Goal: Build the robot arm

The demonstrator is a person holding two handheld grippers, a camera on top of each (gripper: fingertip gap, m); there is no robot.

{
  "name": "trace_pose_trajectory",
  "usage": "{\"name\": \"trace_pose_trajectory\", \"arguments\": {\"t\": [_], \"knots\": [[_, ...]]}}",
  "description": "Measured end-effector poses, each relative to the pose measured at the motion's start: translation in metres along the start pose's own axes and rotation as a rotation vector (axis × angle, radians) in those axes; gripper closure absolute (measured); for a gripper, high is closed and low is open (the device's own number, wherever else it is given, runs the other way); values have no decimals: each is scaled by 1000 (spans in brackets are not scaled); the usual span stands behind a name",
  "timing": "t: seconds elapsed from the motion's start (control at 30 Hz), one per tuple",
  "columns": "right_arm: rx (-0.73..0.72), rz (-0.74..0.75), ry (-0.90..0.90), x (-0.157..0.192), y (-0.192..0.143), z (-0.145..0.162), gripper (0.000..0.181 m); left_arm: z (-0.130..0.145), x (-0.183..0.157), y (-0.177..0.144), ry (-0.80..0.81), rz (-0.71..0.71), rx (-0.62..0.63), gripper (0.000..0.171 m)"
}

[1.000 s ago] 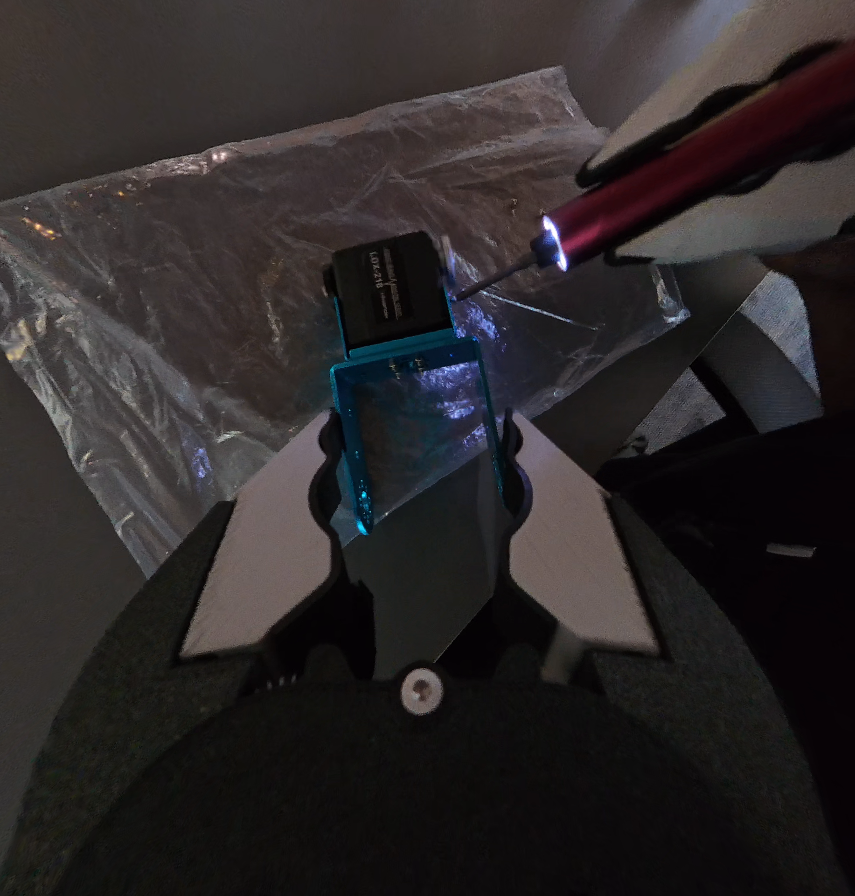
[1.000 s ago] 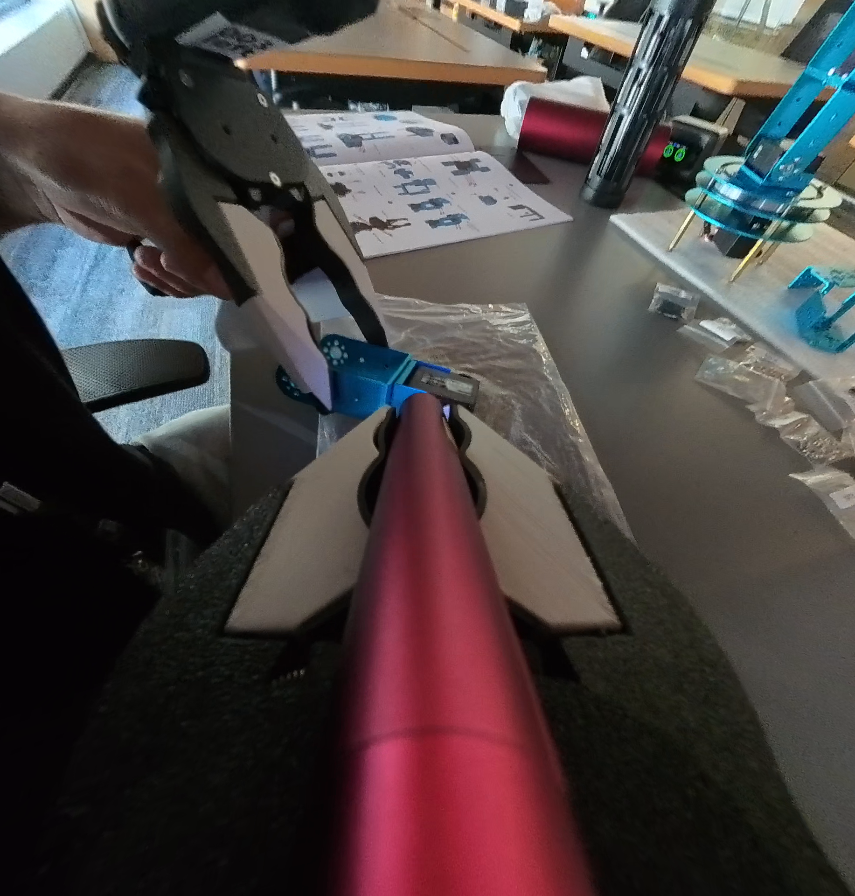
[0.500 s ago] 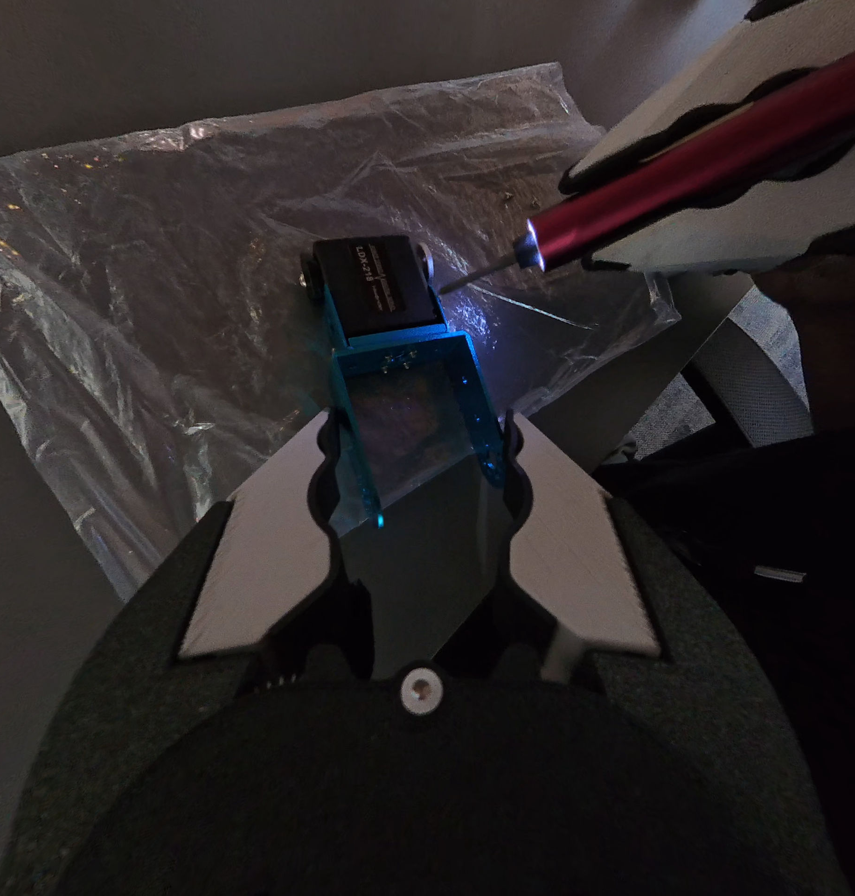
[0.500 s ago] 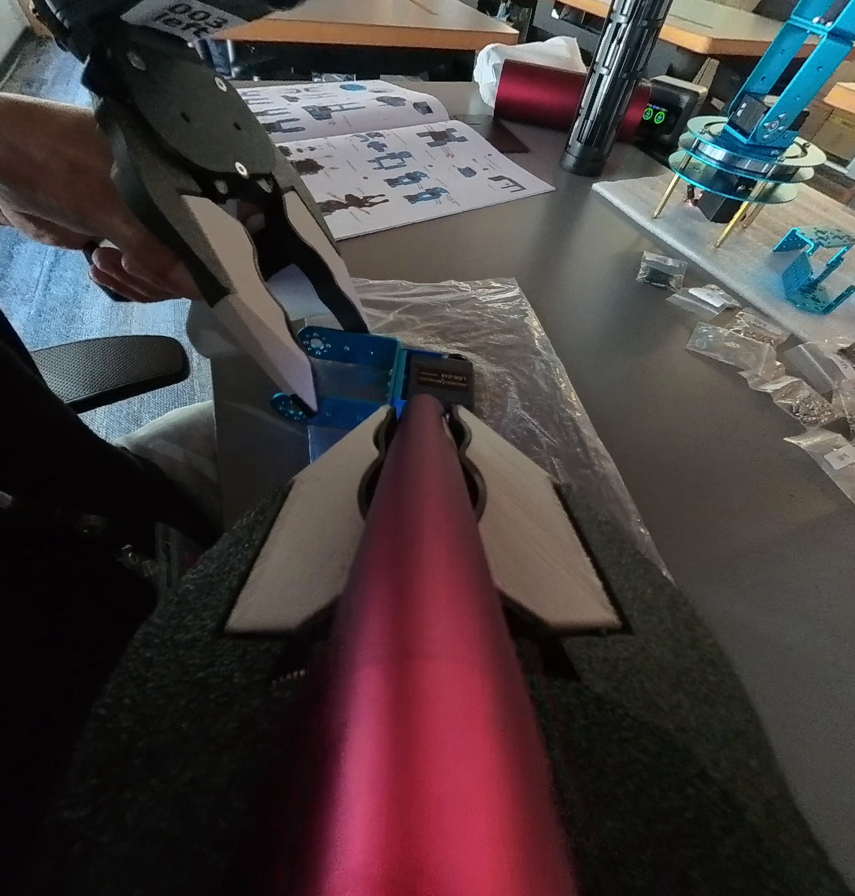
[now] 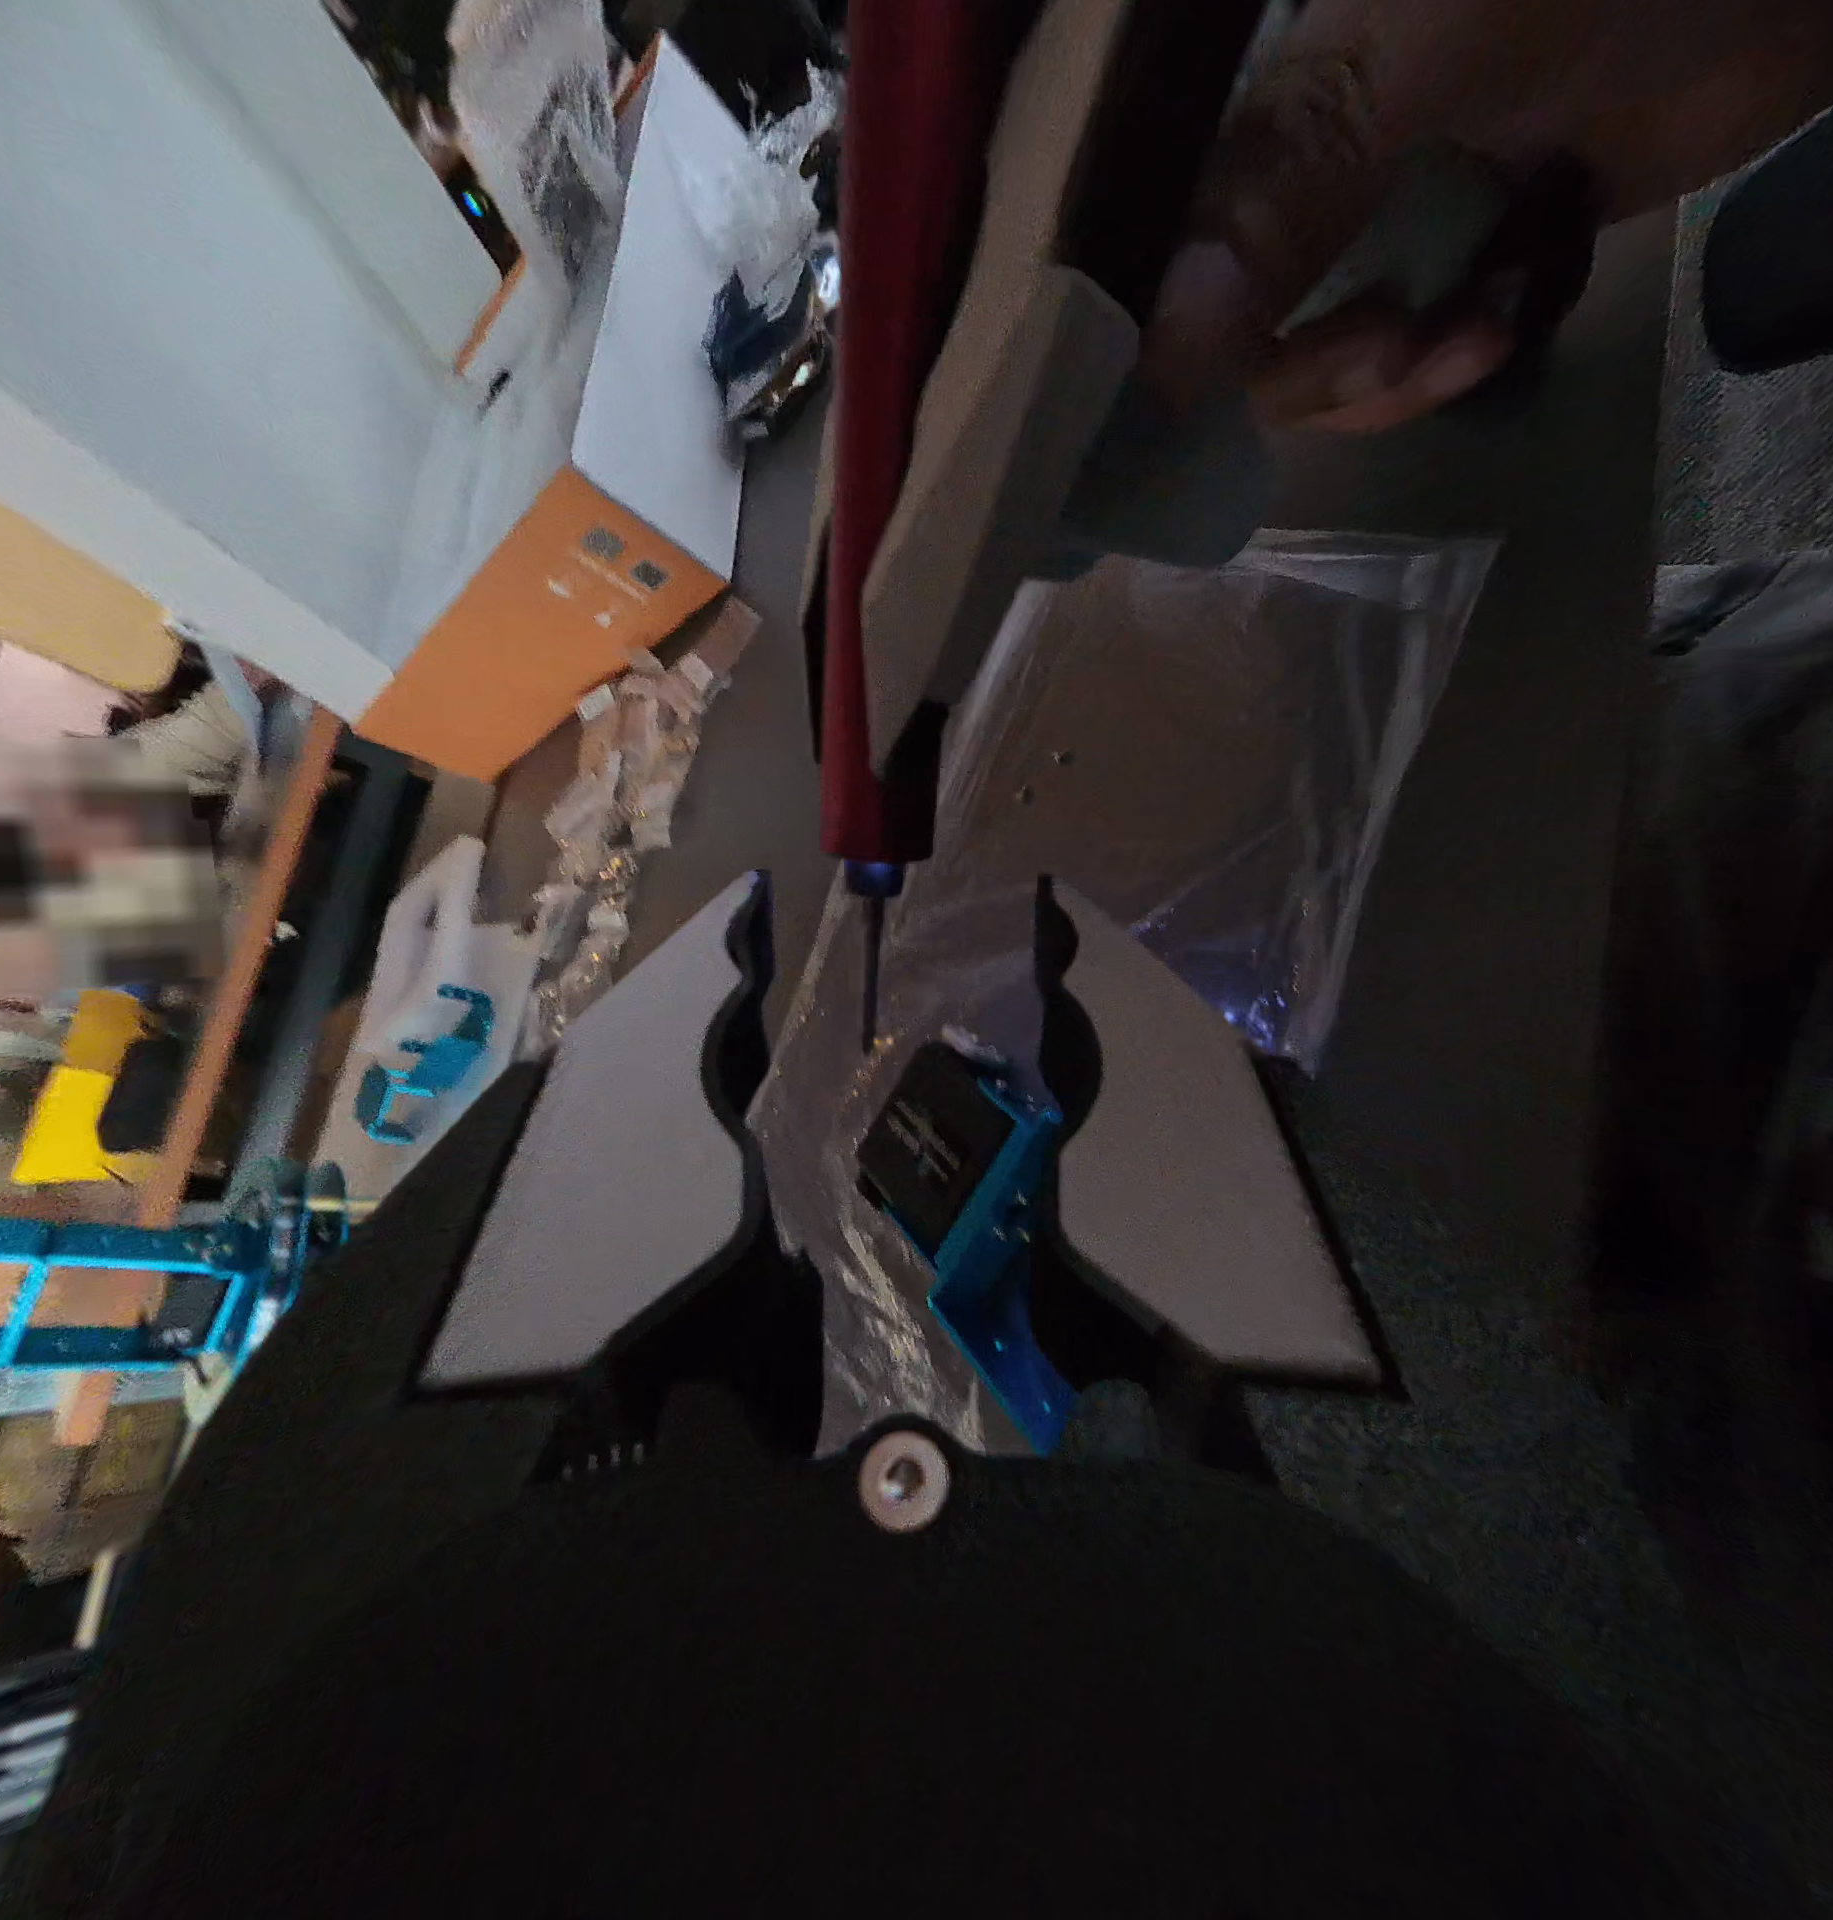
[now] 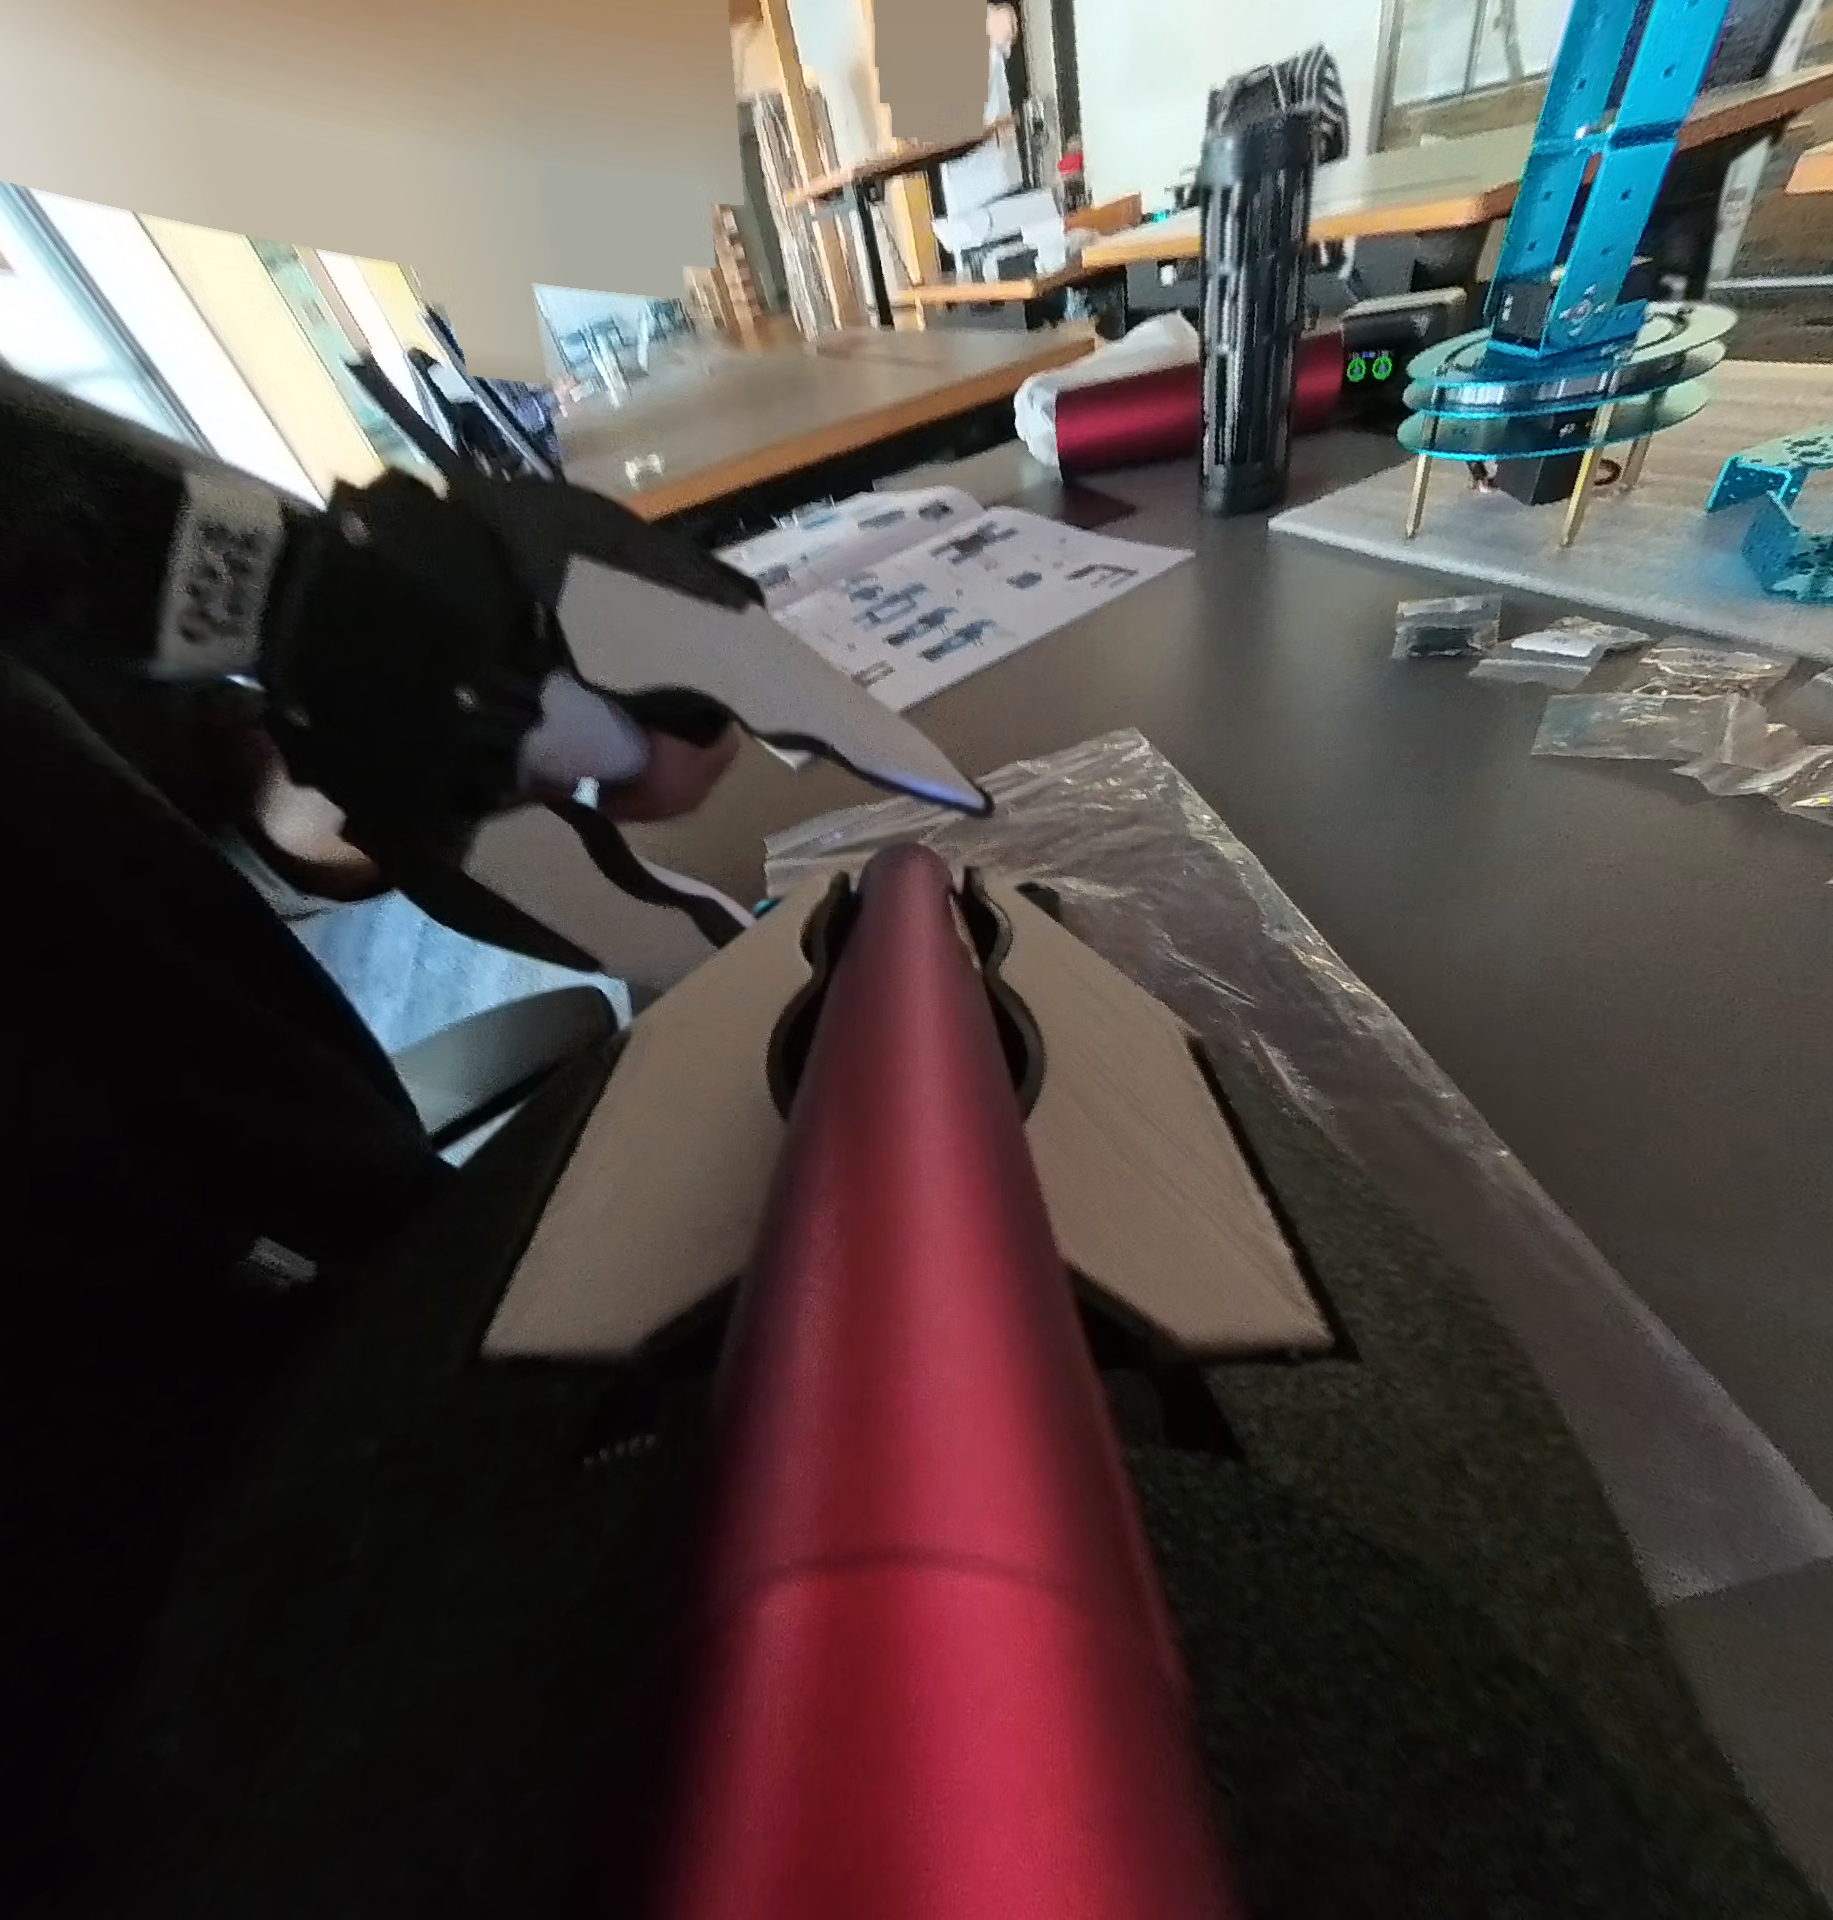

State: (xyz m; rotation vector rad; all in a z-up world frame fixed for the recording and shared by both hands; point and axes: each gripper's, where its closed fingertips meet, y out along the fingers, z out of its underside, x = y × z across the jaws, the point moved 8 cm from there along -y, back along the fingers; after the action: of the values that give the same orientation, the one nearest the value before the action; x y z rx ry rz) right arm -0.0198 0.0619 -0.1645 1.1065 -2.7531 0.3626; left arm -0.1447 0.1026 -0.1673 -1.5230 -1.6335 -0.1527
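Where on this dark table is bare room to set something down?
Free: the dark strip of table between the clear plastic sheet and the small parts bags. Crowded: the far right, around the blue bracket and the open booklet.

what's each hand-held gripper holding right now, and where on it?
Right hand-held gripper: shut on the red screwdriver, around its barrel near the tip. Left hand-held gripper: open, holding nothing; blue bracket lies between its fingers.

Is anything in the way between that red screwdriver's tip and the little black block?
Nothing visible. The red screwdriver ends right beside the top corner of the black block in the blue bracket, nothing between them; the clear plastic sheet lies underneath.
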Motion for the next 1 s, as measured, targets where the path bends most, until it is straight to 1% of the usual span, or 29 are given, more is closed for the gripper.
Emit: {"name": "trace_pose_trajectory", "arguments": {"t": [0.03, 0.1, 0.2, 0.23, 0.33, 0.4, 0.47, 0.6, 0.7, 0.77, 0.87, 1.0], "knots": [[-20, -7, 14, 1, -2, -1, 159, -3, -1, 3, 24, -5, -20, 128], [-38, 1, 19, 2, -5, 0, 159, -8, 2, 6, 63, -67, -59, 152], [-66, 23, -17, 5, -10, 0, 159, -12, 3, 7, 100, -71, -82, 152], [-63, 24, -32, 6, -12, 1, 159, -13, 2, 7, 99, -53, -89, 153], [-51, 33, -134, 10, -15, 2, 158, -13, 4, 7, 51, 79, -98, 153], [-40, 37, -179, 12, -15, 1, 160, -13, 6, 6, 67, 106, -104, 153], [-25, 30, -189, 12, -16, 2, 158, -13, 6, 7, 85, 126, -101, 152], [3, -2, -178, 12, -15, 7, 158, -10, 4, 7, 65, 201, -96, 152], [8, -6, -176, 11, -16, 6, 158, -10, 4, 8, 75, 195, -97, 152], [13, -5, -162, 10, -14, 6, 159, -10, 5, 8, 101, 193, -81, 152], [35, -4, -147, 10, -12, 7, 160, -7, 5, 8, 97, 207, -66, 152], [33, 23, -184, 12, -12, 8, 160, -8, 4, 9, 88, 184, -55, 153]]}}
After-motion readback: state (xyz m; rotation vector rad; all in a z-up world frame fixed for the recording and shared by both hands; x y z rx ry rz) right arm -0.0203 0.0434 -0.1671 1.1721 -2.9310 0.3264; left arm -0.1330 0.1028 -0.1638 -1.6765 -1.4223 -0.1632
